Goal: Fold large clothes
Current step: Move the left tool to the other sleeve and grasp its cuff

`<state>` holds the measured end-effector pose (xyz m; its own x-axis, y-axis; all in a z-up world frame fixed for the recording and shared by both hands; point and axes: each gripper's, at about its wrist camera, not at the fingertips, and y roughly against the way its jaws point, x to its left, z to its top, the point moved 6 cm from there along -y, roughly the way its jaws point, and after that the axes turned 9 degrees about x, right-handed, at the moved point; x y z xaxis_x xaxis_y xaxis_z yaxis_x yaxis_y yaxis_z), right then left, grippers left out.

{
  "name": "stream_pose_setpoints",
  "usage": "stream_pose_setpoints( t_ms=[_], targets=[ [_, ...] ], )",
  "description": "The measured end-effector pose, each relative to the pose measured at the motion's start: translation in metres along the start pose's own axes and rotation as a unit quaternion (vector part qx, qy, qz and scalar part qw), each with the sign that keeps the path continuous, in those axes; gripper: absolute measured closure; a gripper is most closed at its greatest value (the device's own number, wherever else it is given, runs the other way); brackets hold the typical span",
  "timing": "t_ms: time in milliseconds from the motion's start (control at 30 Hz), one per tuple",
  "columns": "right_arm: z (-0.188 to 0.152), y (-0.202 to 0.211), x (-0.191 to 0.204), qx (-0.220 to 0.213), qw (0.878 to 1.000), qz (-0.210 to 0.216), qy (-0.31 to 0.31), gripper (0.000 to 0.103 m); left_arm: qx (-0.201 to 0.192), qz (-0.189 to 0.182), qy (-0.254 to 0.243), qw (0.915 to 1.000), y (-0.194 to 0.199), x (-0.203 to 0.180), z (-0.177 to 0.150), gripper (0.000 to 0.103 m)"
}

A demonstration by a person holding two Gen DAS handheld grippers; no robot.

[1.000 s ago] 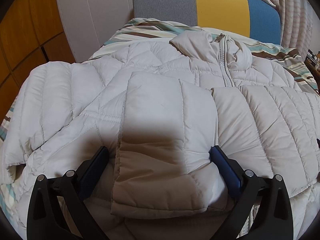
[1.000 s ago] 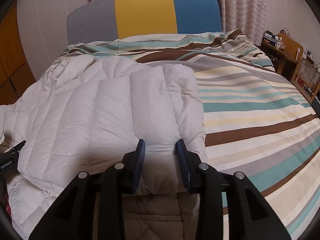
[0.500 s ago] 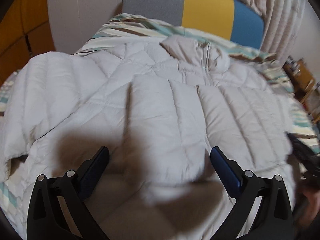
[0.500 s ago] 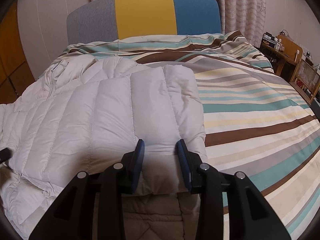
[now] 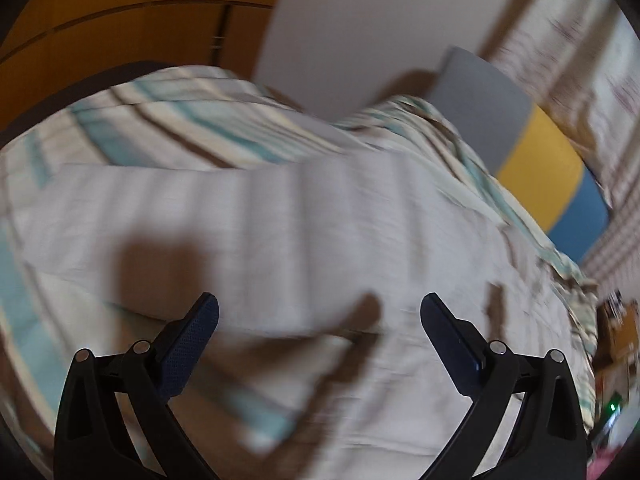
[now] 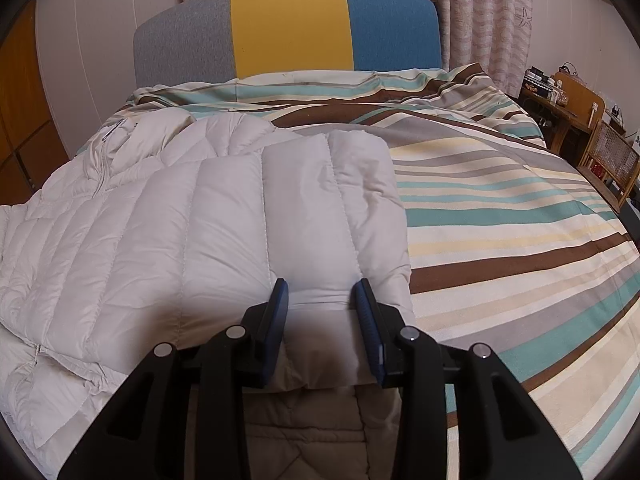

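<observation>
Both wrist views look steeply down, close over the same bed (image 6: 500,208), left one tilted.

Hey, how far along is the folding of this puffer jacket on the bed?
Partly done: one sleeve lies folded across the white puffer jacket. In hand: the right tongs pinch that sleeve's cuff; the left tongs are open and empty over the blurred jacket. Left: the other side and the final fold.

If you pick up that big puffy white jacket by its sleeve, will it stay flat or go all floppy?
Probably floppy: the puffy jacket already bends and folds over itself on the striped bedspread. Its padded, quilted panels suggest it is light for its size. The smooth fabric may slide between the right gripper pads.
</observation>
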<state>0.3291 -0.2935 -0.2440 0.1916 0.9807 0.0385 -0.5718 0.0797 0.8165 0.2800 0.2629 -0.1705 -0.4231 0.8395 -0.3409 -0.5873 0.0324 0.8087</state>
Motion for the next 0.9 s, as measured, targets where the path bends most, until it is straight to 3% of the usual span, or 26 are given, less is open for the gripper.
stream_pose_setpoints(
  t_ms=[100,267,433,600,767,900],
  targets=[
    [0.000,0.000,0.001,0.000,1.000,-0.002,0.001,0.068,-0.012,0.028,0.025,0.9992,0.006,0.036,0.007,0.003],
    [0.000,0.000,0.001,0.000,1.000,-0.002,0.002,0.068,-0.018,0.044,0.085,0.9953,0.010,0.092,0.009,0.003],
    [0.000,0.000,0.001,0.000,1.000,-0.001,0.001,0.068,-0.026,0.066,0.170,0.9830,0.010,0.144,0.008,0.003],
    [-0.001,0.000,0.002,-0.001,1.000,-0.002,0.002,0.067,-0.022,0.064,0.230,0.9708,0.003,0.179,0.010,0.003],
    [-0.001,0.000,0.002,-0.001,1.000,-0.003,0.002,0.067,-0.028,0.075,0.233,0.9693,-0.006,0.185,0.021,0.003],
    [-0.001,0.001,0.001,-0.001,1.000,-0.005,0.003,0.067,-0.026,0.132,0.212,0.9680,-0.020,0.181,0.028,0.006]
  ],
)
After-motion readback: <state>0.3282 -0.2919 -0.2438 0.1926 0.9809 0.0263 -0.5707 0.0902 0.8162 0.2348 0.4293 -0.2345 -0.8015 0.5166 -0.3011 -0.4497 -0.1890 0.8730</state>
